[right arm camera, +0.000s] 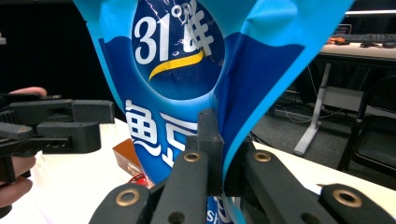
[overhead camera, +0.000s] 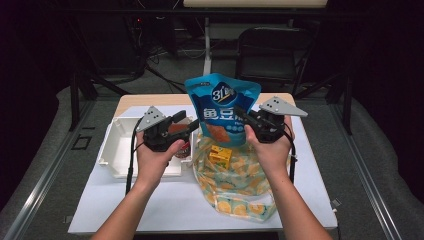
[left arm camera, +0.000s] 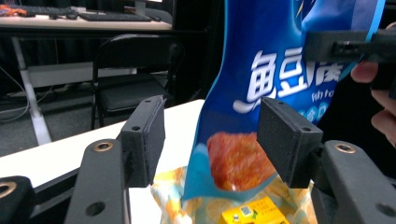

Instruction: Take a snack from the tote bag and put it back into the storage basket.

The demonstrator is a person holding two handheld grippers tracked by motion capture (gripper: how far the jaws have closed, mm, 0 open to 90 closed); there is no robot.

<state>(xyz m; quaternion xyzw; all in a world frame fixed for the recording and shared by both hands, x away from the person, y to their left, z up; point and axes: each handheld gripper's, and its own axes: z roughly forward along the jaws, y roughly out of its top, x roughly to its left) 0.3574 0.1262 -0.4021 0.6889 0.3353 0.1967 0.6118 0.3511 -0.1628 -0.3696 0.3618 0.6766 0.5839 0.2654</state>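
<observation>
— Above the bench [overhead camera: 310,190], what is being held, and which way does it run?
— A blue snack pouch [overhead camera: 222,107] hangs upright in the air over the middle of the bench, long axis vertical, its top edge up and its printed front facing the person. The logo sits near the top, and a picture of orange food sits low on it.
— Who has hold of it?
— The right gripper [overhead camera: 250,120] is clamped tight on the pouch's right edge; in the right gripper view its jaws pinch a fold of the blue film [right arm camera: 233,93]. The left gripper [overhead camera: 187,127] stands about half open beside the pouch's lower left; in the left gripper view the pouch's lower corner shows between the two pads [left arm camera: 289,140], though I cannot tell whether either touches it.
— What containers are there?
— A white tray [overhead camera: 114,150] sits at the left of the bench, with a brown packet [overhead camera: 176,131] and a dark round item in its right end, partly hidden by the left gripper. Below the pouch lies a clear bag printed with lemon slices [overhead camera: 240,187], and a small yellow box [overhead camera: 220,156] rests in its mouth.
</observation>
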